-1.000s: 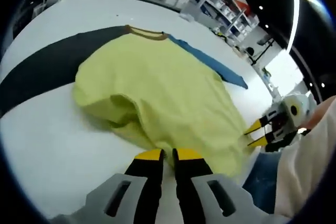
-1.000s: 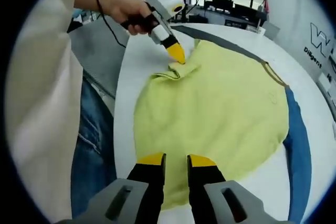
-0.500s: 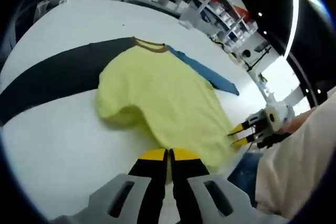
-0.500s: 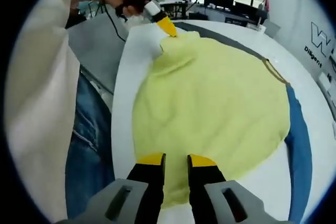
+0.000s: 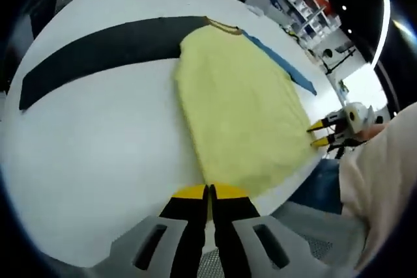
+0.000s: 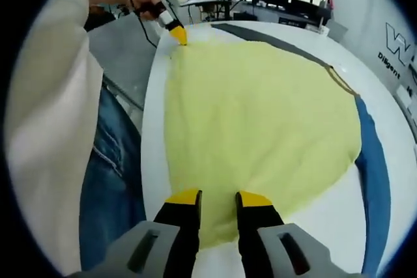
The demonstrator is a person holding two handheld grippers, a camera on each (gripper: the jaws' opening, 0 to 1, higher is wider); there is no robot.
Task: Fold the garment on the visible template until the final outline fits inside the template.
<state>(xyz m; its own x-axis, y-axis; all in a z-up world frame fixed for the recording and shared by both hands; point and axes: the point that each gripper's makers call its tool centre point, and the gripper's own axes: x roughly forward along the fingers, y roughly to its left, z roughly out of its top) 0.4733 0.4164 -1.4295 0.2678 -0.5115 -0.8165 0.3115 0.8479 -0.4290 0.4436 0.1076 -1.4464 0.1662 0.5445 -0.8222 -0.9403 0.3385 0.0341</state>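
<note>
**Pulling the hem flat before the next fold**

You are holding the yellow garment (image 6: 260, 122) stretched along the near edge of the white table (image 5: 98, 135), and it is lying over the dark template strip (image 5: 104, 47) and the blue template strip (image 6: 374, 180), with its brown-trimmed collar (image 5: 225, 27) at the far end. Your left gripper (image 5: 208, 191) is pinching shut with its yellow tips pressed together at one hem corner; the cloth appears to run in between them, so you are probably gripping it there. Your right gripper (image 6: 218, 198) is showing a narrow gap between its tips, with the hem lying across that gap, and whether it is actually clamping the fabric cannot be told.

To do this step well, you are wanting even tension between both hands, so keep the hem edge straight and parallel to the table edge, and lower it without letting the cloth slide off toward your lap. Check that the side edges are lying flat rather than curled before you release.

On the wall in the right gripper view, you are seeing a large "W" and the word "Diligent" (image 6: 389, 63); other lettering there is too cut off to read.
</note>
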